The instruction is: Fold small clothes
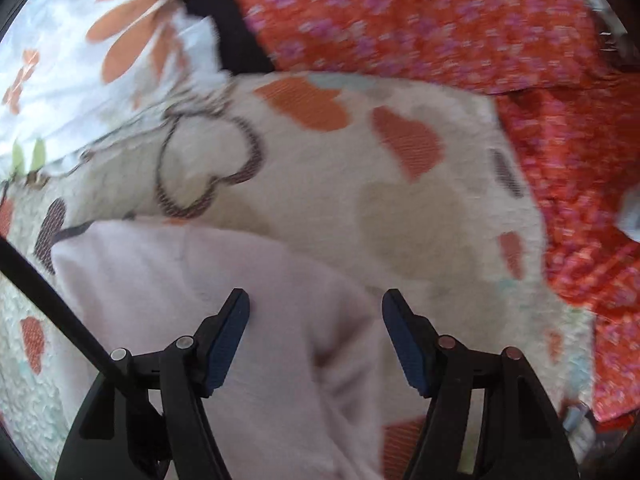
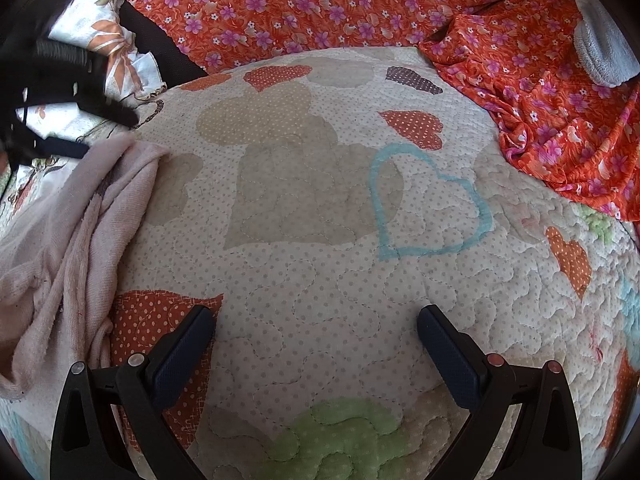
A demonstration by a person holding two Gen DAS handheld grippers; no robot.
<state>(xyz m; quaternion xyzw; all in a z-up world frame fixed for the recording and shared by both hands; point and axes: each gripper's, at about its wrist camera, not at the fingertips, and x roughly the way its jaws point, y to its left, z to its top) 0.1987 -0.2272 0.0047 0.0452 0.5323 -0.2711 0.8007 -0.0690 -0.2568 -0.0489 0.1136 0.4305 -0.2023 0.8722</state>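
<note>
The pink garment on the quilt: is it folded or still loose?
Loose: the pink garment lies crumpled in uneven wrinkles, without any neat fold.

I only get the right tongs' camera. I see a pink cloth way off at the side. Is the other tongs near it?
Observer: Yes. The left tongs hang right over the pink cloth, open, with nothing pinched.
Operator: Is the pink cloth folded yet?
Observer: Not neatly. A soft crease runs down it between the left tongs' fingers, and its edges look loose.
Operator: What's next to it that I can't see?
Observer: A heart drawn in a dark outline on the quilt, just beyond the cloth.
Operator: Are my tongs holding anything?
Observer: No. The right tongs are open over bare quilt.
</note>
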